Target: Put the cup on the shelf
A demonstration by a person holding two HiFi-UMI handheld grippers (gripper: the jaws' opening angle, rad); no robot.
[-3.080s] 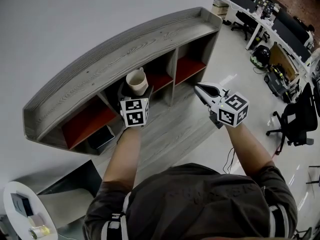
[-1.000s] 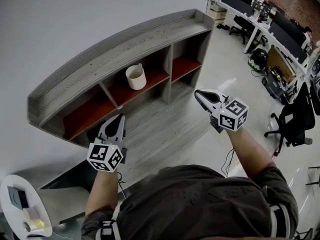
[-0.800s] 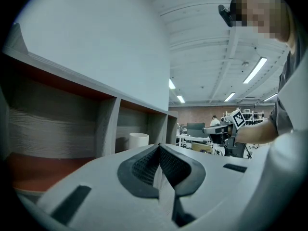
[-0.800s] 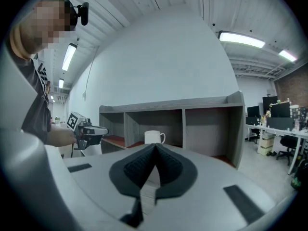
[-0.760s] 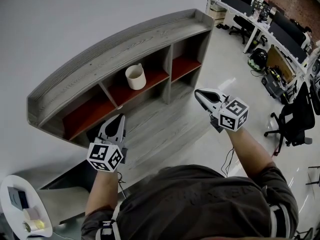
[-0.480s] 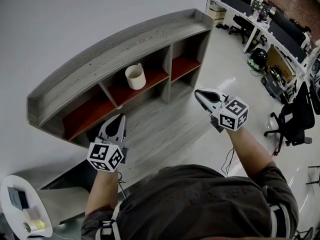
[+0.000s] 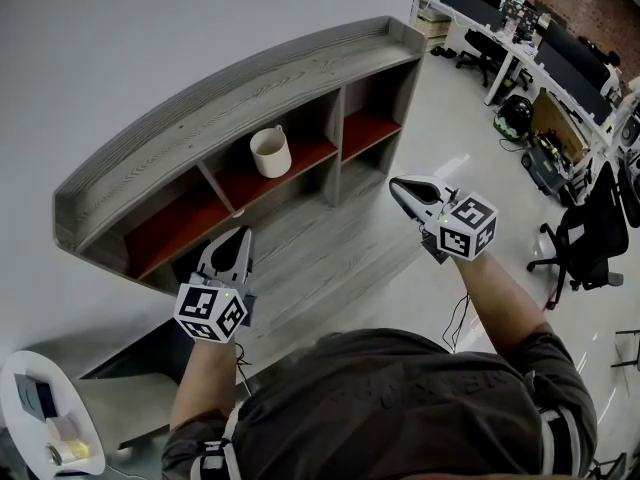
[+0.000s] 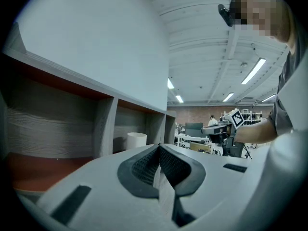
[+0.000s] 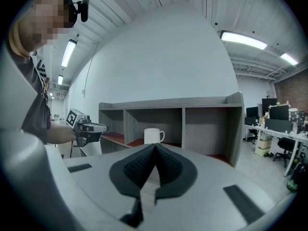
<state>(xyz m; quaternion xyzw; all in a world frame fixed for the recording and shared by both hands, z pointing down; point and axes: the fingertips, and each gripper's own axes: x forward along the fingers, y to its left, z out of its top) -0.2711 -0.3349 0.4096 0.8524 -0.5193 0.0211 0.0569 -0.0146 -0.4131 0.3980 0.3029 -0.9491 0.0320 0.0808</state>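
A white cup (image 7: pixel 269 152) stands upright on the red floor of the middle compartment of the grey wooden shelf (image 7: pixel 215 93). It also shows in the right gripper view as the cup (image 9: pixel 154 135) and in the left gripper view as the cup (image 8: pixel 136 140). My left gripper (image 7: pixel 238 236) hangs well back from the shelf at the lower left, shut and empty (image 8: pixel 159 148). My right gripper (image 7: pixel 395 184) is held to the right of the shelf, its jaws closed with nothing between them (image 9: pixel 155 147).
The shelf has red-floored compartments on either side of the cup. A white round stand (image 7: pixel 45 418) with small items sits at the lower left. Office desks and black chairs (image 7: pixel 590 238) fill the right side. Grey plank flooring (image 7: pixel 310 248) lies before the shelf.
Three seconds ago my left gripper held the cup at the shelf; now the cup stands alone in the compartment and the gripper has drawn back. Nothing has moved in the last second.
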